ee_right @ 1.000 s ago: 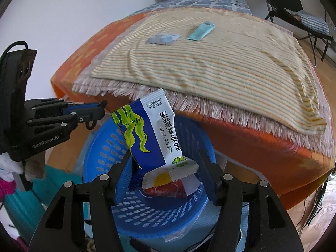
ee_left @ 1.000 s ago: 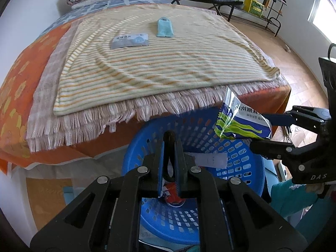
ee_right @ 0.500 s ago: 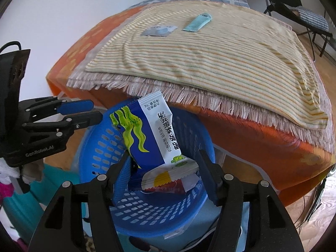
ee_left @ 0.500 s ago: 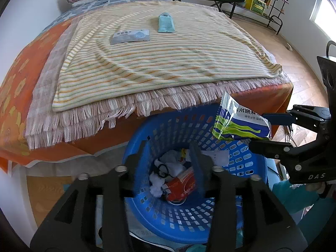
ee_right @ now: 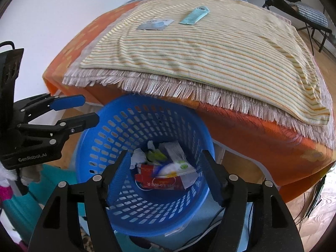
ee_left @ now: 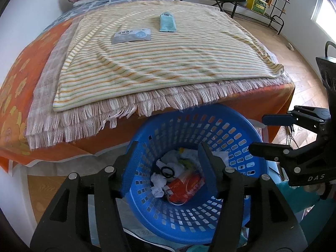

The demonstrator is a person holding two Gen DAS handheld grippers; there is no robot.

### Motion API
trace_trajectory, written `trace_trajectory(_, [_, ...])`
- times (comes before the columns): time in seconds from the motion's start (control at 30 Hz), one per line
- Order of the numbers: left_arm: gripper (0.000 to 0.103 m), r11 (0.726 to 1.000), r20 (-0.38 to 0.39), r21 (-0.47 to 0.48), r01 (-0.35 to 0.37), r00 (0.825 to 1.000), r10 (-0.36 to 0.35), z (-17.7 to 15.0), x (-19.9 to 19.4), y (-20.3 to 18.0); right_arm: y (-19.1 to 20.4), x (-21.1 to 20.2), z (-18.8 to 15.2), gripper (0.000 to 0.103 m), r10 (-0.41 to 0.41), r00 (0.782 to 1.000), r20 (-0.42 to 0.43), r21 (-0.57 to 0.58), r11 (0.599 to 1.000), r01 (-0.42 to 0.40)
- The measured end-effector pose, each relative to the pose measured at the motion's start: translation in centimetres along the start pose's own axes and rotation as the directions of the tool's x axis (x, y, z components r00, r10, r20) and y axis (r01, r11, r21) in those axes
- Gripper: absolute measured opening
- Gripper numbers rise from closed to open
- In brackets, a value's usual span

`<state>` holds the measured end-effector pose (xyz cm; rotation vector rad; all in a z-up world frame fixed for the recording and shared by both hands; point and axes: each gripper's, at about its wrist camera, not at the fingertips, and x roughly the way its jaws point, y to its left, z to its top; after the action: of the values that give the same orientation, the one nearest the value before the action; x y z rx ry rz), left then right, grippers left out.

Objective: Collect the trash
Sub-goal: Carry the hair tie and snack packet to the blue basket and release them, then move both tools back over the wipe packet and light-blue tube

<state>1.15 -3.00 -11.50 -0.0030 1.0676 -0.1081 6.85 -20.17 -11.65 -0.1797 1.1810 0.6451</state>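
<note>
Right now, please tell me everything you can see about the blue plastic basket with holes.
The round blue plastic basket has walls and floor perforated with rows of small slots. It stands upright on the floor beside the bed, its far rim under the fringed blanket edge. Inside lie crumpled white paper, a red wrapper, a black ring and a white packet. Both open hand-held grippers hover above it, touching nothing.

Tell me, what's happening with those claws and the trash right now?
Left gripper and right gripper open, empty, jaws just widened. Wrappers in blue basket. Grey packet and teal packet left on bed. Nothing blocking.
</note>
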Motion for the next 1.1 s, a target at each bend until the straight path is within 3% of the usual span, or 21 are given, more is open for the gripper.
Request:
trace_trajectory(0.5, [0.062,0.999,-0.003,-0.036,0.019,1.000,-0.019,1.3,0.0,0.7,-0.8,-0.8,0.8,0.068,0.003,0.999,0.035,0.046,0.999,-0.005])
trace_trajectory(1.1, [0.068,0.989,0.000,-0.141,0.055,0.998,-0.056,8.4,0.2,3.2,-2.6,-2.8,5.4,0.070,0.019,0.994,0.104,0.118,0.992,-0.031])
